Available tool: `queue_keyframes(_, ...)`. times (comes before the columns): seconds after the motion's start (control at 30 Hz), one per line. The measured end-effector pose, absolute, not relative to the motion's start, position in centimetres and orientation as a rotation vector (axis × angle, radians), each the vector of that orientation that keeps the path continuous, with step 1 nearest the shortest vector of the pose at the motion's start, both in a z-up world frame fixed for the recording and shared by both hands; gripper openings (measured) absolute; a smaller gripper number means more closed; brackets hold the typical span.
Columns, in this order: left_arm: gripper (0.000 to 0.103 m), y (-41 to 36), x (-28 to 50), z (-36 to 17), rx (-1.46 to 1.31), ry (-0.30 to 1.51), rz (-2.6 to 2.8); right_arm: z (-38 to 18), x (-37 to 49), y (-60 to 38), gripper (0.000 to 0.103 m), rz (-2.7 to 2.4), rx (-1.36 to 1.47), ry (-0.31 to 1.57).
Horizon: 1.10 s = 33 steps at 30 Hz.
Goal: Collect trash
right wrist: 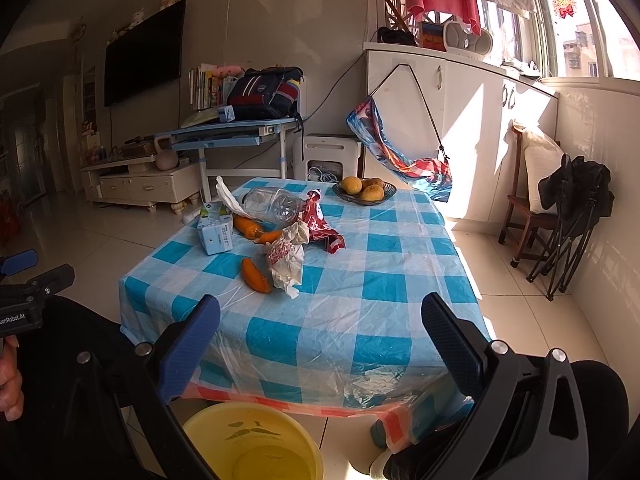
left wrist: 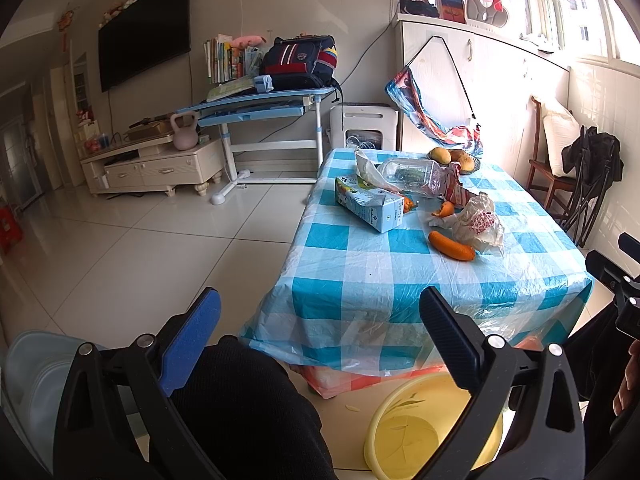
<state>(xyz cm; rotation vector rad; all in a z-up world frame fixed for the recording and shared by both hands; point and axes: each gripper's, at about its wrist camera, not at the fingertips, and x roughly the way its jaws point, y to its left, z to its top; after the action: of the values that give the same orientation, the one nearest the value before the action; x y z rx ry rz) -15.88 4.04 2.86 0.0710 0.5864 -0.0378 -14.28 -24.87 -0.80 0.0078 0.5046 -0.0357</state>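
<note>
Both grippers [left wrist: 320, 332] [right wrist: 320, 336] gape empty; crinkled plastic bag [right wrist: 286, 258] beside smooth carton [right wrist: 216, 230]

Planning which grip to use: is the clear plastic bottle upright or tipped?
Tipped: the clear plastic bottle lies on its side on the blue checked tablecloth.

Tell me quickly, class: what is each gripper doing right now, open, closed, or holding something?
Left gripper: open, holding nothing.
Right gripper: open, holding nothing.
</note>
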Motion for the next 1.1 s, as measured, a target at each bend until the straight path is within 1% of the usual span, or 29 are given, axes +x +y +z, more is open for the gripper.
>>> queue_keyframes(1.1,0.096,4.02,-15.91,2.75,0.072,0.585,-0.038,-0.98,-14.14,-24.44,0.097,-0.010,-0.013,0.509)
